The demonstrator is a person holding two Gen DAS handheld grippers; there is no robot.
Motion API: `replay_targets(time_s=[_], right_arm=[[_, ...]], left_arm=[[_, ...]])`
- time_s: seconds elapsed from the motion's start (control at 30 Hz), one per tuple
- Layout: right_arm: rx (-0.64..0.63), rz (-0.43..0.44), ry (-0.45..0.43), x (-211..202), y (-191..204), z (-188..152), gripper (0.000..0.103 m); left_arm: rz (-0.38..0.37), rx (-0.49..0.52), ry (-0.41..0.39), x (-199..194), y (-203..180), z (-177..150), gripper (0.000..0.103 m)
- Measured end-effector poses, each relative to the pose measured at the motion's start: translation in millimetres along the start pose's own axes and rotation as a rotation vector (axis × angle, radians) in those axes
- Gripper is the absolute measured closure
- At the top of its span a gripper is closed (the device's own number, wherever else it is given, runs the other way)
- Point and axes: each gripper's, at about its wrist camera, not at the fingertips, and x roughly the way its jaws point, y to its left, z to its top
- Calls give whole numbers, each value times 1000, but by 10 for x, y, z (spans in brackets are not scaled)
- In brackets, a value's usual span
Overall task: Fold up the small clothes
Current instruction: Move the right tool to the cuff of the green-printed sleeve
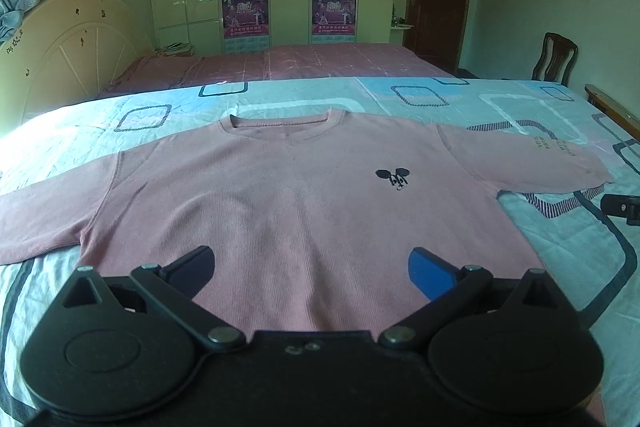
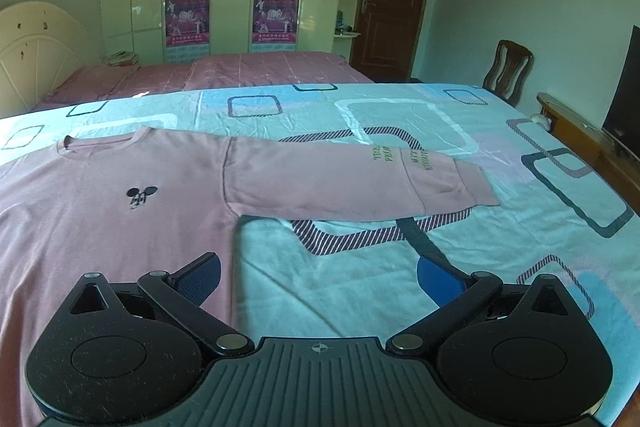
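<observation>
Two hand-held grippers, left [image 1: 311, 273] and right [image 2: 318, 279], both spread wide, one pink sweatshirt [image 1: 288, 211] flat on bedsheet [image 2: 360, 291]

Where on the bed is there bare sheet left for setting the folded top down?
Bare blue patterned bedsheet lies right of the pink long-sleeved sweatshirt, below its outstretched sleeve, and beyond its collar. The sweatshirt fills the middle and left.

Pink top on a turquoise sheet

The pink sweater [image 1: 288, 195] carries a small black mouse logo [image 1: 393, 178]; ahead, the sheet [image 2: 360, 291] shows dark and striped rounded squares.
</observation>
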Motion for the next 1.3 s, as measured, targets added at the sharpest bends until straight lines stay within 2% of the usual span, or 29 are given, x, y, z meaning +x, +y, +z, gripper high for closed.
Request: replay_targets(time_s=[0.17, 0.43, 0.67, 0.73, 0.77, 0.9, 1.17, 1.23, 1.3], right_arm=[[59, 14, 2, 464, -484, 169, 0], [299, 39, 28, 1293, -1599, 289, 0], [501, 103, 22, 1697, -2212, 257, 1], [571, 121, 38, 1781, -2349, 236, 38], [610, 121, 52, 1820, -2416, 216, 47], [747, 162, 47, 1897, -2640, 156, 47], [916, 254, 23, 1903, -2858, 125, 47], [919, 228, 8, 1905, -2906, 138, 56], [871, 149, 16, 1920, -2926, 147, 93]], left_arm=[[35, 24, 57, 278, -281, 123, 1], [100, 9, 119, 759, -766, 313, 1], [116, 25, 132, 969, -1049, 439, 1], [127, 31, 137, 1011, -1086, 463, 1], [132, 30, 141, 1031, -1094, 470, 1], [191, 33, 149, 1097, -1080, 496, 1], [188, -2, 164, 1203, -1023, 560, 1], [252, -1, 148, 1214, -1015, 592, 1], [261, -36, 145, 1223, -946, 625, 1]])
